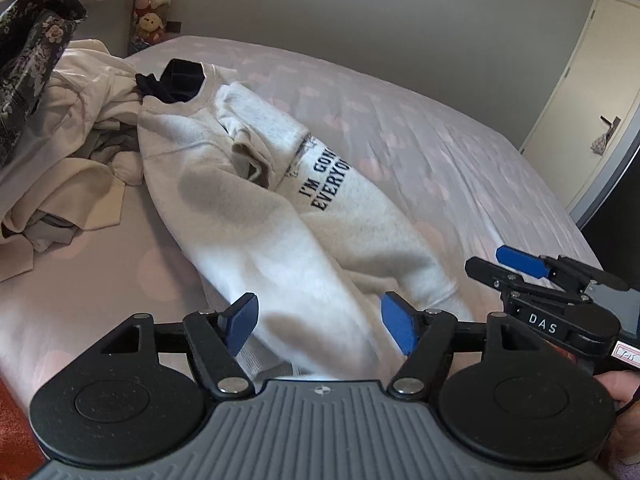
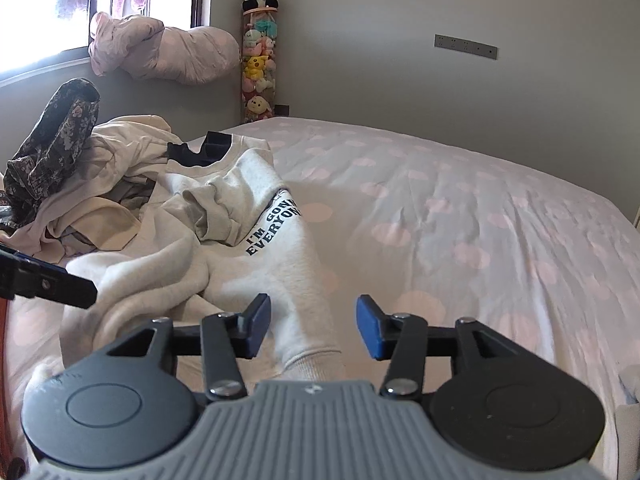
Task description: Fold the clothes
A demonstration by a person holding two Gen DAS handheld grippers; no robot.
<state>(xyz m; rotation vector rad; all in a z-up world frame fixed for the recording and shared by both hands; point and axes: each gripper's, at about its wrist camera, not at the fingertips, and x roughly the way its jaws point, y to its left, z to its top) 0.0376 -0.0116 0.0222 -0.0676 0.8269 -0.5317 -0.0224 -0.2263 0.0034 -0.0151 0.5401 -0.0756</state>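
Left claw (image 1: 318, 326) and right claw (image 2: 312, 328) both spread apart, empty. Grey sweatshirt (image 1: 248, 216) lies crumpled on bed (image 2: 480, 220) just ahead; soft, floppy, light. Likely best grab: ribbed hem (image 2: 314, 362) between right claw's pads.

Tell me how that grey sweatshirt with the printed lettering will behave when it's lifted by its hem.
The grey sweatshirt will likely hang limp: it already lies in soft folds and its sleeve is crumpled over the chest. The thick fleece and ribbed hem suggest moderate weight and good grip for the blue pads. It probably drags across the bedsheet rather than slides.
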